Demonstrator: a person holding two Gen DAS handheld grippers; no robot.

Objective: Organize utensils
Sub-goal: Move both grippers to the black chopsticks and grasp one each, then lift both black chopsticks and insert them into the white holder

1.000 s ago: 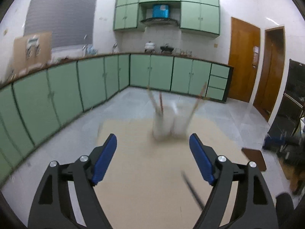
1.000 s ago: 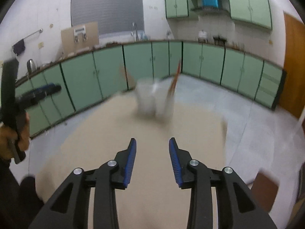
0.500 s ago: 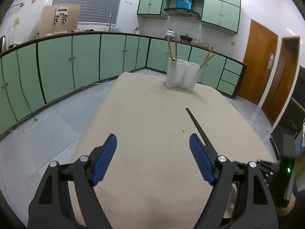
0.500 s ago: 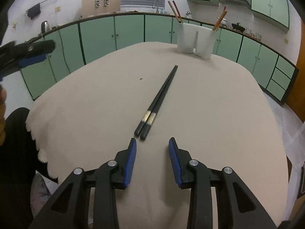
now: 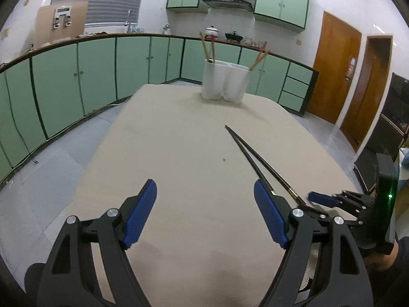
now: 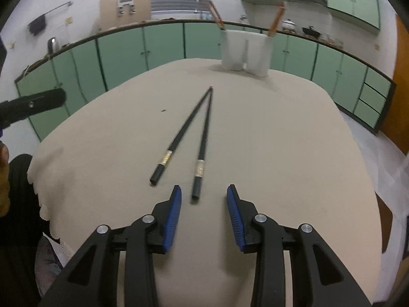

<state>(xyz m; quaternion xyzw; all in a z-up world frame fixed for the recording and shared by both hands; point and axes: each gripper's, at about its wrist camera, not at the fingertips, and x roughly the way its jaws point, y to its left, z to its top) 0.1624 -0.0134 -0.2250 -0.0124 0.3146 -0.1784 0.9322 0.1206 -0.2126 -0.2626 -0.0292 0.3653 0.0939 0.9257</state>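
Two black chopsticks [image 6: 202,138] lie on the beige table [image 6: 281,140], tips touching at the far end, butt ends spread towards me. They also show in the left wrist view [image 5: 250,158]. A white two-compartment holder [image 6: 245,50] with brown chopsticks in each side stands at the far edge; it also shows in the left wrist view [image 5: 225,81]. My right gripper [image 6: 203,199] is open and empty, just behind the right chopstick's butt end. My left gripper [image 5: 204,204] is open wide and empty above the table's near left part. The right gripper [image 5: 322,198] appears at the right of the left wrist view.
Green kitchen cabinets [image 5: 76,81] line the walls behind the table. Wooden doors [image 5: 332,76] stand at the right. The tablecloth's scalloped edge [image 6: 43,204] hangs at the near left. The left gripper's body [image 6: 30,105] shows at the left of the right wrist view.
Both grippers have swung down and settled over the table. The right gripper has moved closer to the black chopsticks, whose butt ends are now spread apart.
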